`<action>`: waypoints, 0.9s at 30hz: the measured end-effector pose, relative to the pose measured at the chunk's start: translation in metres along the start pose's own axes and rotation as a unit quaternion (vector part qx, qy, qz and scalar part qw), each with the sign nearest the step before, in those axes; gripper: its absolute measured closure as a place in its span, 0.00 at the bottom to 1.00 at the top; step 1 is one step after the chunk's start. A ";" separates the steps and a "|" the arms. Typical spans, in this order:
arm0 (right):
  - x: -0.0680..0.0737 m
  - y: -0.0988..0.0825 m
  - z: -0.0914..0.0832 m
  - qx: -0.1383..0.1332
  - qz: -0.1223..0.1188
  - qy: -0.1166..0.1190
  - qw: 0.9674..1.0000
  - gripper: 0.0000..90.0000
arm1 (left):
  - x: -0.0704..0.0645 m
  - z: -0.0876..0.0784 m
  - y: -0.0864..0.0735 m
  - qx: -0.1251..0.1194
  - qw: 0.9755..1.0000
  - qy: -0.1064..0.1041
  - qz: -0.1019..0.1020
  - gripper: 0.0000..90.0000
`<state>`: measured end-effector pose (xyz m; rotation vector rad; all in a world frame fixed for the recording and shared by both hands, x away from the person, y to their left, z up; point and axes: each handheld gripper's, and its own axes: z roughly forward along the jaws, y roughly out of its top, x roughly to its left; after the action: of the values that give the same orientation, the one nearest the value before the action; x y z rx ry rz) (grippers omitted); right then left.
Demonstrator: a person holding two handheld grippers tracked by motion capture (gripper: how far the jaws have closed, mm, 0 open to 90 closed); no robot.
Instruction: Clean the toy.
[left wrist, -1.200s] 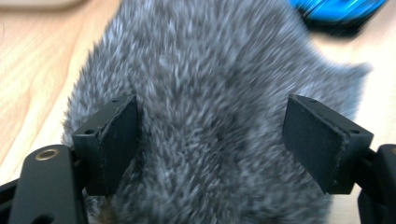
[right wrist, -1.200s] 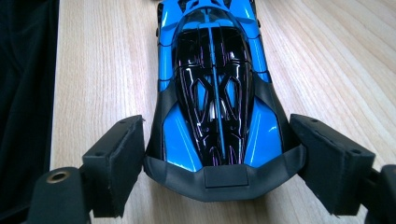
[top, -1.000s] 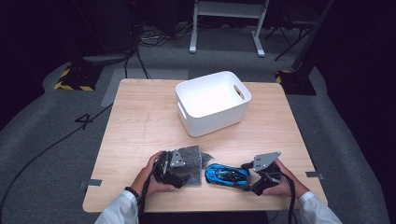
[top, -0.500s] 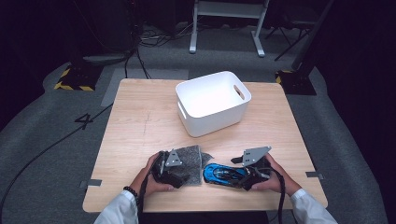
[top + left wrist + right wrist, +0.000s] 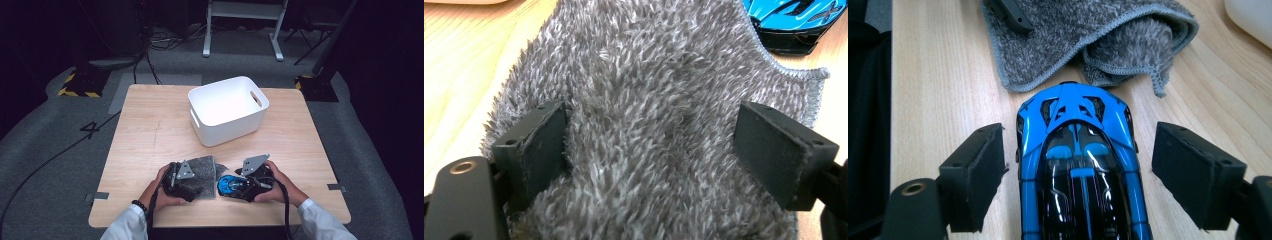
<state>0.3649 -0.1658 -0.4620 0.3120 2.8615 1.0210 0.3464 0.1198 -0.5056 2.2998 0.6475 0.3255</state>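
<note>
A blue and black toy car (image 5: 226, 183) lies near the table's front edge, its nose toward a grey fluffy cloth (image 5: 204, 168). My right gripper (image 5: 238, 186) is open, one jaw on each side of the car (image 5: 1080, 165), and its pads (image 5: 975, 175) stand clear of the car's flanks. My left gripper (image 5: 196, 183) is open and low over the cloth (image 5: 649, 100), which lies between its pads (image 5: 536, 145). The car's edge (image 5: 796, 20) shows beyond the cloth in the left gripper view. The cloth's folded edge (image 5: 1088, 35) lies just ahead of the car.
A white plastic bin (image 5: 227, 112) with handle cut-outs stands at the middle back of the wooden table (image 5: 150, 130), and its corner (image 5: 1250, 15) shows in the right gripper view. Both of the person's hands rest at the front edge. Bare wood lies left and right.
My right gripper has moved left along the front edge and now has its jaws on either side of the toy car. The left gripper has stayed on the cloth.
</note>
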 end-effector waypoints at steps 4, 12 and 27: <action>0.002 0.005 0.008 0.022 -0.007 0.008 1.000 0.26 | 0.000 0.000 0.000 -0.001 1.000 0.000 0.000 0.17; -0.002 0.011 0.018 0.048 0.001 0.006 0.999 0.25 | 0.000 0.000 0.000 -0.002 1.000 -0.001 0.000 0.17; -0.002 0.022 0.042 0.102 0.000 0.013 0.995 0.25 | 0.000 0.000 0.000 -0.002 1.000 -0.002 0.000 0.17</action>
<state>0.3770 -0.1234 -0.4804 0.3142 2.9939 0.7394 0.3466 0.1202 -0.5061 2.2955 0.6455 0.3224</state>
